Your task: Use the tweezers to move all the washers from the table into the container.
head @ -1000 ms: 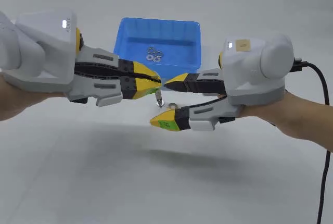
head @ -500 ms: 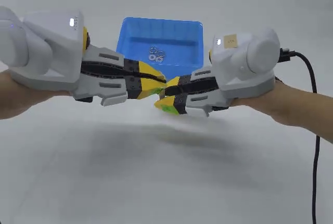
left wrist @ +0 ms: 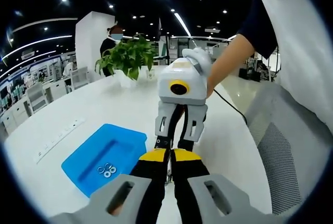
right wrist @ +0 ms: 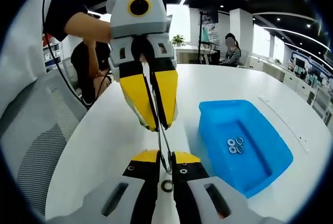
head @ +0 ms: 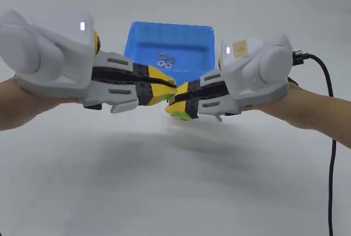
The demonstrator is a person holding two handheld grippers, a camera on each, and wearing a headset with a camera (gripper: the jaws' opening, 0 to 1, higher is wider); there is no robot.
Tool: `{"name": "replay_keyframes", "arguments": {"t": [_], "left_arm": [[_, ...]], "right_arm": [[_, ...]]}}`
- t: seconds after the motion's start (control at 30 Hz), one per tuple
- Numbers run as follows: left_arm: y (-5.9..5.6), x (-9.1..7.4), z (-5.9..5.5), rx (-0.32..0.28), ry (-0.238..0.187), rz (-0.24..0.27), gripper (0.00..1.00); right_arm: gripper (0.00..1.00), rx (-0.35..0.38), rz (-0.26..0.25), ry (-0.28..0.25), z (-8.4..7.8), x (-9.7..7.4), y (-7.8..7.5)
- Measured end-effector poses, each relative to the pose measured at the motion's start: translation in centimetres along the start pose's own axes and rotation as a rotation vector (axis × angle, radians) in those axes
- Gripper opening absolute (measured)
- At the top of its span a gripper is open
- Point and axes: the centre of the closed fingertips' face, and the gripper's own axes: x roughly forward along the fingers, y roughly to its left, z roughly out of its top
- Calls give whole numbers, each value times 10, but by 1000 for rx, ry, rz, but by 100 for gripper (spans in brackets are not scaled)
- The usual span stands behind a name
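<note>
since a second ago the right tool (right wrist: 165, 157) has gone from spread to pressed together on the tweezers (right wrist: 162, 140), and both hands sit closer together. the left tool (right wrist: 158, 123) pinches the tweezers' upper end so they hang point-down, while the right squeezes their legs, probably to nip the washer (right wrist: 167, 185) lying on the counter (head: 164, 181) at their tips. three washers (right wrist: 235, 146) already lie in the blue container (right wrist: 260, 125) nearby. both hands are held level, tools meeting tip to tip.
</note>
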Motion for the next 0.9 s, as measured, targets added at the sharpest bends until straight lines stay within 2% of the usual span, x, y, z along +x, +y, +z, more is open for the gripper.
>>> {"name": "replay_keyframes", "arguments": {"t": [0.13, 0.23, 0.37, 0.43, 0.5, 0.6, 0.8, 0.87, 0.9], "left_arm": [[-7, 0, 3, -5, -3, 4, 17], [-14, -6, 8, -30, -41, -6, 24], [-14, -16, 9, -43, -51, 19, 25], [-13, -23, 9, -68, -67, 44, 30], [-8, -30, 12, -113, -107, 91, 40], [-5, -40, 9, -135, -111, 141, 56], [-6, -58, 7, -150, -119, 190, 65], [-7, -64, 6, -160, -126, 207, 70], [-7, -67, 9, -170, -146, 219, 73]], "right_arm": [[9, 5, -7, -2, 2, 1, 1], [9, 3, -12, -3, 6, 0, 3], [9, 3, -12, -13, 14, -3, 8], [9, 5, -12, -15, 18, -5, 9], [8, 4, -16, -12, 19, -7, 11], [8, 6, -23, -12, 23, -12, 11], [8, -4, -49, -21, 38, -24, 8], [8, -27, -65, -17, 45, -28, 5], [8, -29, -71, -27, 50, -31, 4]]}}
